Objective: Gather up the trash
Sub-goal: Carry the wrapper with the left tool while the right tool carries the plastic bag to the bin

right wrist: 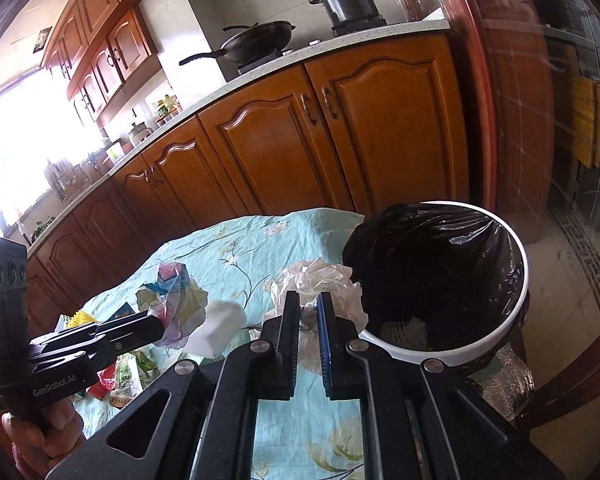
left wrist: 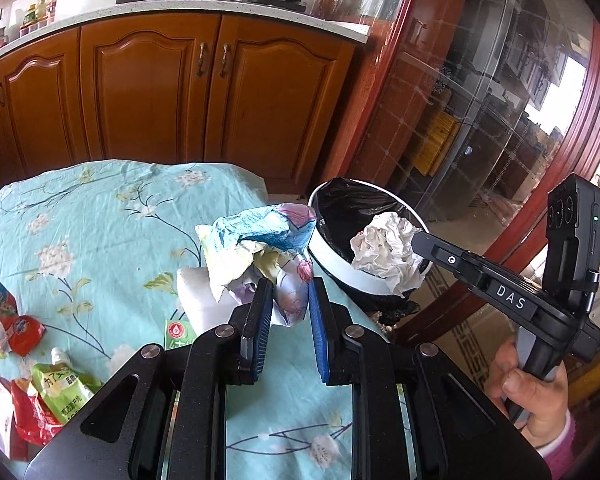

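My left gripper point(left wrist: 288, 292) is shut on a crumpled coloured paper point(left wrist: 256, 248), held above the table's right end; it also shows in the right wrist view point(right wrist: 176, 300). My right gripper point(right wrist: 308, 300) is shut on a crumpled white paper point(right wrist: 316, 280), held beside the bin's rim; in the left wrist view this white paper point(left wrist: 384, 254) hangs over the bin. The white bin point(right wrist: 452, 354) with a black liner point(right wrist: 432, 264) stands just off the table's right edge, also in the left wrist view point(left wrist: 340, 272).
Red and green snack wrappers point(left wrist: 40, 384) lie at the table's left on the teal flowered cloth point(left wrist: 100, 220). A white foam block point(left wrist: 196, 300) sits under the coloured paper. Wooden cabinets point(left wrist: 152, 88) stand behind; a glass door point(left wrist: 480, 112) is at right.
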Demonstrator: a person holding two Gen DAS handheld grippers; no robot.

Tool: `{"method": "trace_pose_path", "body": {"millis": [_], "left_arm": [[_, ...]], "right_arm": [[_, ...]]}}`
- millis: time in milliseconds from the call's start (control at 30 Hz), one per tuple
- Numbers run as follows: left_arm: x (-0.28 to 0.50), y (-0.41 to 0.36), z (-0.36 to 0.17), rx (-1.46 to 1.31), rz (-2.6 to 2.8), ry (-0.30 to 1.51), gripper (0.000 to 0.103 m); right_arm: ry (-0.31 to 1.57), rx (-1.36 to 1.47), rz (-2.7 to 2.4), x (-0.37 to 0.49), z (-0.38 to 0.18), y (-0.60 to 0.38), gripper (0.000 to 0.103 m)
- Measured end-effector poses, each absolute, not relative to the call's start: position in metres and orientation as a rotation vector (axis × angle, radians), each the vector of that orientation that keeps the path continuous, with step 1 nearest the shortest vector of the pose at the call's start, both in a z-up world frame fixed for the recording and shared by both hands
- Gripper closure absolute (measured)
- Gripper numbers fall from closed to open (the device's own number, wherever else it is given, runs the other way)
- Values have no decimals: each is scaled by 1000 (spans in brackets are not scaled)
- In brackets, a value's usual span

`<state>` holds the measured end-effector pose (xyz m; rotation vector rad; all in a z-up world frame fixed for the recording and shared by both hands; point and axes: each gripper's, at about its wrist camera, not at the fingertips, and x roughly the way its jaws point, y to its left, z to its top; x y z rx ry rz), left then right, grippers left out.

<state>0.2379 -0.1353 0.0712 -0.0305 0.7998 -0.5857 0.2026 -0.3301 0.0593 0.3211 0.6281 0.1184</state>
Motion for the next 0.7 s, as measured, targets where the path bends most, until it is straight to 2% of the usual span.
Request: {"method": "trace_pose_path", "body": {"millis": [400, 700], "left_arm": [[247, -149, 72, -51, -616, 825, 86], [257, -195, 70, -6, -669, 833, 86]], "right_arm": [[616, 363, 96, 196, 56, -356, 94], [608, 365, 47, 200, 57, -382, 94]]}}
